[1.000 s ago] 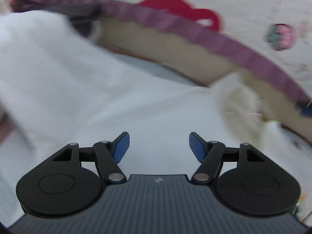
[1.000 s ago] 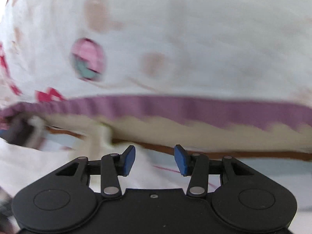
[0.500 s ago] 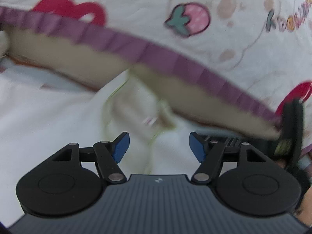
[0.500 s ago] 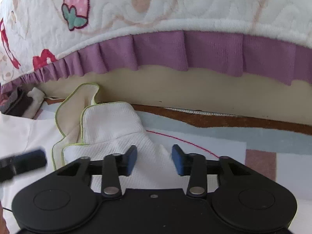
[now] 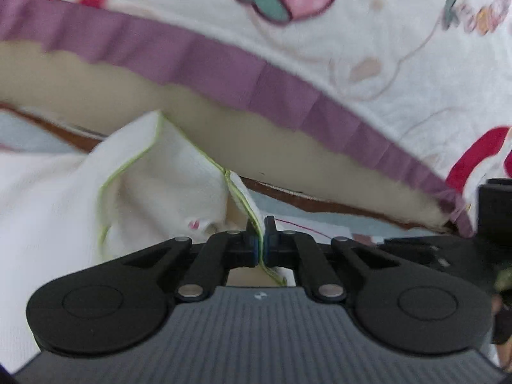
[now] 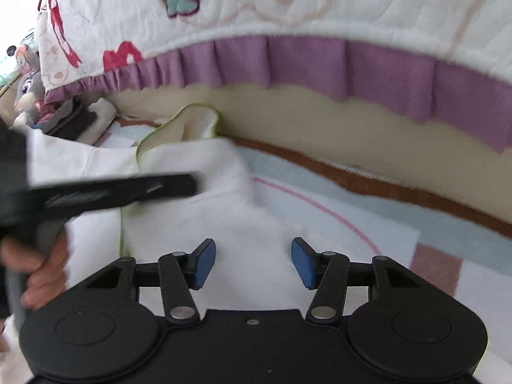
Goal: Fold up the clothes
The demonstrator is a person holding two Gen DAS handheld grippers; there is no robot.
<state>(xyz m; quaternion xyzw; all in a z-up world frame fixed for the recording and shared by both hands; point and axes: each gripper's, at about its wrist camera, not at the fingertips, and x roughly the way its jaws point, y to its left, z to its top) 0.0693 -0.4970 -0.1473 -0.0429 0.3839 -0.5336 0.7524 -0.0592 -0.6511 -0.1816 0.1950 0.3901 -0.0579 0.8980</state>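
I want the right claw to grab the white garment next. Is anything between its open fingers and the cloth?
Nothing visible does. The right claw hangs open directly over bare white garment; the left claw, shut on the green-trimmed edge, sits off to its left.

Your left tool (image 5: 260, 245): jaws pinched together on green-piped fabric edge, pointing downward. Your right tool (image 6: 252, 264): jaws just been opening, blue pads apart, nothing pressed between them. Your left hand (image 6: 38, 275) grips handle.
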